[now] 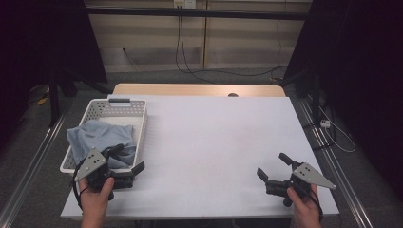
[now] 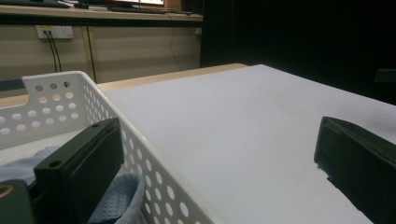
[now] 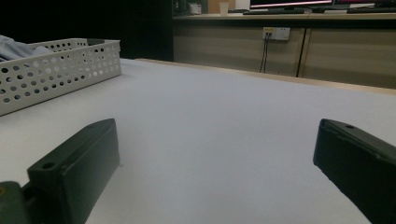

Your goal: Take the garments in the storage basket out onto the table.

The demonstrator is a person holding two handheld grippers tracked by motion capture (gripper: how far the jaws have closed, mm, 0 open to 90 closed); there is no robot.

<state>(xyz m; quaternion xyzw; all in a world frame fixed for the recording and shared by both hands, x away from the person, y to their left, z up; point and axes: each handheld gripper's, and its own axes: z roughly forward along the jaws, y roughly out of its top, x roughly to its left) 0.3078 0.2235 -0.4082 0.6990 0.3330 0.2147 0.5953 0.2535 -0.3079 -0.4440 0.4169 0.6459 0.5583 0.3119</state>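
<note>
Crumpled light-blue cloth lies heaped inside the white perforated plastic basket, which sits at the left of the high view on the white table top. The cloth fills the nearer part of the basket and spills over its left rim. A dark handle piece rests on the basket's far wall, toward the upper left of that frame.

At the lower left of the high view, the left gripper, with its grey three-cornered plate, is held in the person's left hand at the basket's near right corner. Its jaws stand wide apart and straddle the basket's side wall: in the left gripper view, one black jaw is inside the basket at the lower left of the frame, just above a fold of the cloth, while the other is outside over the bare table at the lower right. The perforated wall runs between them. Nothing is clamped, and I cannot tell whether the inner jaw touches the cloth.

At the lower right of the high view, the right gripper is held in the person's right hand, well apart from the basket. Its jaws are spread wide too, with only bare table between them. In the right gripper view the basket stands far off in the upper left.
</note>
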